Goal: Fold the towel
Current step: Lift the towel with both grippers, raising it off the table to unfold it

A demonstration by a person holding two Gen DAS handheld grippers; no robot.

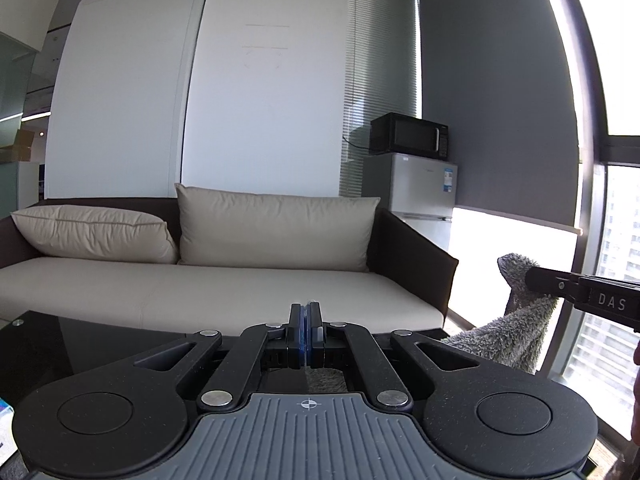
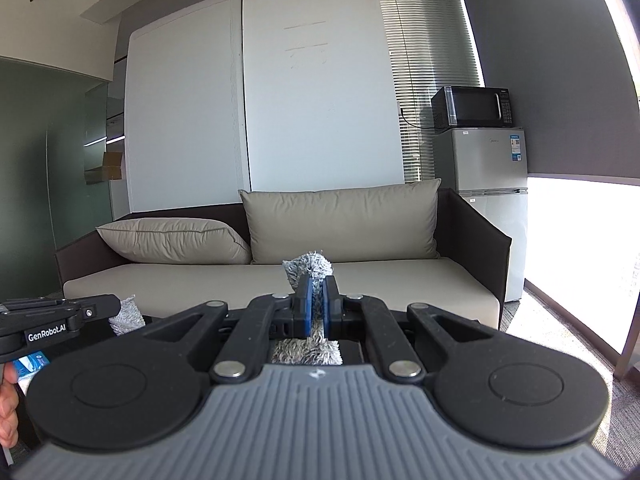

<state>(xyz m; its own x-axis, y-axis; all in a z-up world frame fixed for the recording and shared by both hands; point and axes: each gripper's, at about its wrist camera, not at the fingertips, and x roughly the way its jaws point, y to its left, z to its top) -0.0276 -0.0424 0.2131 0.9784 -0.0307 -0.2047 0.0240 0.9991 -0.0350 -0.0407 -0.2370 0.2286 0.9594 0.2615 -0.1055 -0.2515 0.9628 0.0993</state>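
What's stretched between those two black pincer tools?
The grey towel. The right gripper pinches one corner, seen in its own view; the left gripper is shut on the other end, which shows in the right wrist view.

Left wrist camera: sits just behind left gripper [image 1: 306, 320], low, facing sofa [image 1: 200, 292] head-on; right gripper [image 1: 560, 284] enters at right edge, close. Right wrist camera: behind right gripper [image 2: 316, 300], same heading, seemingly slightly farther right; left gripper [image 2: 100, 306] enters at left edge. Shared: sofa, white wall panels [image 2: 312, 100], microwave [image 1: 408, 136] on fridge [image 1: 412, 188], window side [image 1: 624, 240], towel [image 2: 308, 266]. Dark surface [image 1: 60, 344] below, mostly hidden.
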